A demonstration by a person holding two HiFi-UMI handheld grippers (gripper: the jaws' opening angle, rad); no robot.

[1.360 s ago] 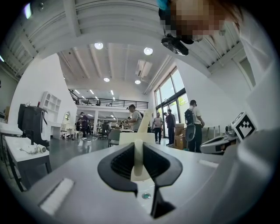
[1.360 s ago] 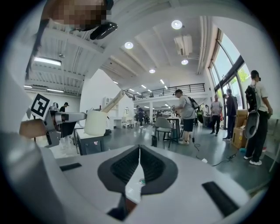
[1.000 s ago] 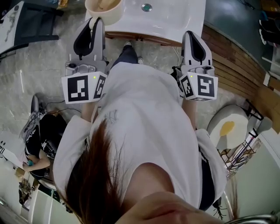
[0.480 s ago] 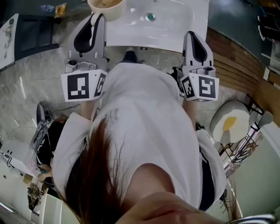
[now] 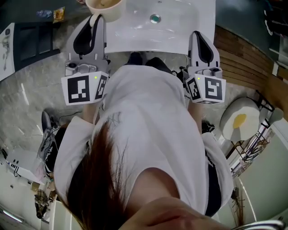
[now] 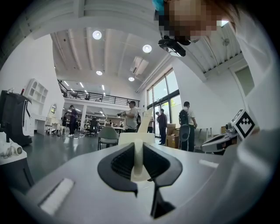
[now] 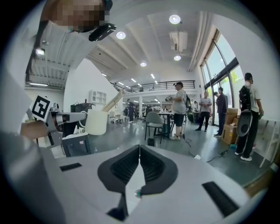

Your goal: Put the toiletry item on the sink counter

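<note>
A cream cup (image 5: 103, 6) with a handle, a toothbrush standing in it, hangs at the far left corner of the white sink counter (image 5: 175, 33). My left gripper (image 5: 93, 20) is shut on the cup's handle (image 6: 138, 157); the cup (image 6: 136, 139) shows just past the jaws in the left gripper view. In the right gripper view the same cup (image 7: 96, 121) is at the left. My right gripper (image 5: 198, 37) reaches over the counter's front edge; its jaws (image 7: 139, 151) are shut with nothing between them. The basin drain (image 5: 155, 18) lies between the two grippers.
A round stool with an egg-pattern cushion (image 5: 238, 123) stands at the right beside wooden decking (image 5: 243, 67). Shoes (image 5: 47, 139) lie on the marble floor at the left. Several people (image 7: 179, 109) and chairs stand far off in the hall.
Both grippers have moved toward the sink; the counter now sits lower and nearer in the head view. The cup stays in the left gripper.
</note>
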